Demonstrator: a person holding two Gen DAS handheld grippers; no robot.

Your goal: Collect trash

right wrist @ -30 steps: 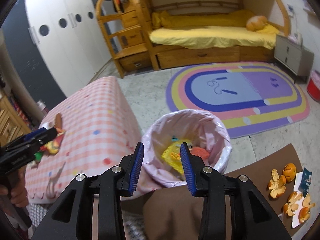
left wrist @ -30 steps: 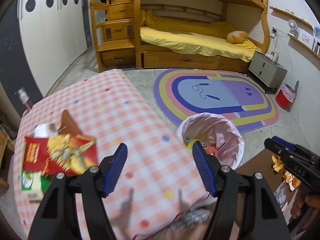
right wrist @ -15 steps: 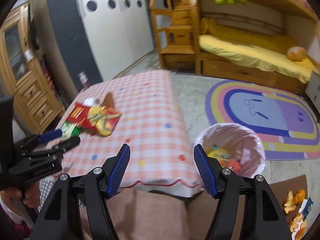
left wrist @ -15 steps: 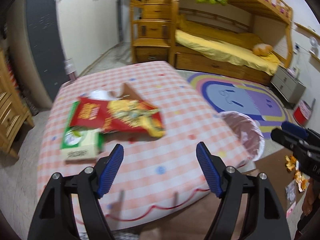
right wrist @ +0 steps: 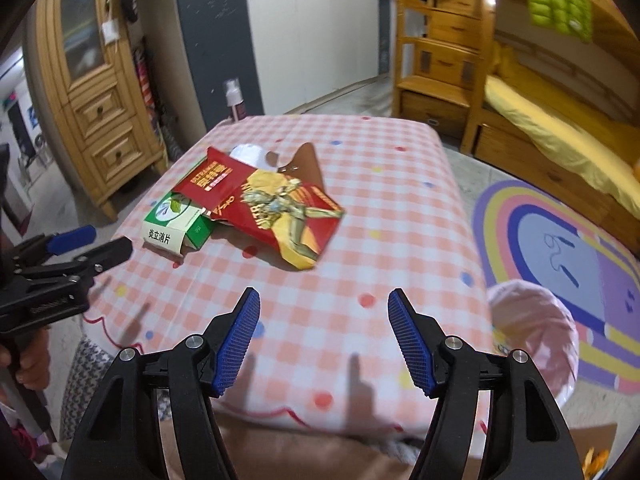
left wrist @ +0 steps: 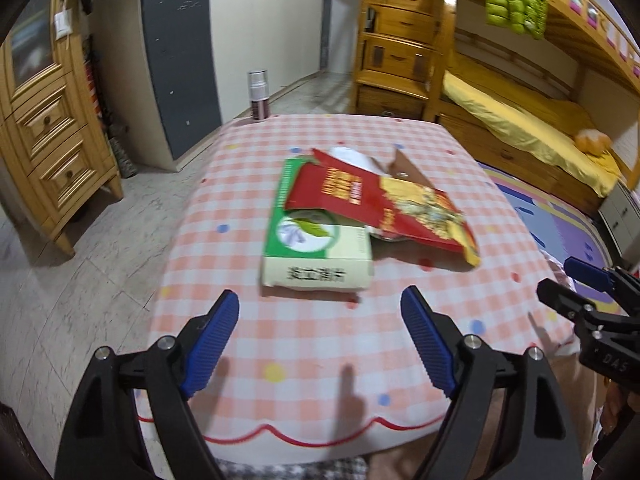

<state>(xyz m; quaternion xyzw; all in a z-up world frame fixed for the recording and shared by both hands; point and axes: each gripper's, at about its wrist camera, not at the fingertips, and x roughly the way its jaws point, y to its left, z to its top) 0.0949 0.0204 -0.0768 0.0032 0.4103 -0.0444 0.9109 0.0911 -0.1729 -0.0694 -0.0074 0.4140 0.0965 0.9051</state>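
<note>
Big picture first: checked pink table (left wrist: 320,344) fills both views, bin w/ pink liner (right wrist: 532,320) sits off its edge at 4 o'clock in the right wrist view, only part of the rim showing. Trash pile is on the table at 12 o'clock from the left gripper (left wrist: 320,336), whose jaws are opening wide w/ nothing between them. Right gripper (right wrist: 324,336) is spread too, empty, pile off at its 11 o'clock. In the pile: flattened red carton (left wrist: 384,204) lies across the top of the green-and-white box (left wrist: 316,252), overlapping its far end. Brown card piece (right wrist: 306,162) and a white scrap (right wrist: 248,152) poke out behind at 12 o'clock. Risks, as I read it: grab the green box first and the red carton likely slides off or drags, since it rests on it; the carton lies thin and flat, so pads may skate over it or pinch the tablecloth instead. Both grippers aim at one small pile, so they could knock together. Hard to see: left wrist view is blurred, box print barely legible; what's under the red carton is hidden; bin contents not visible; the white scrap is too covered to identify. Spray bottle (left wrist: 259,96) at the far edge, can't tell if it's on the table.
</note>
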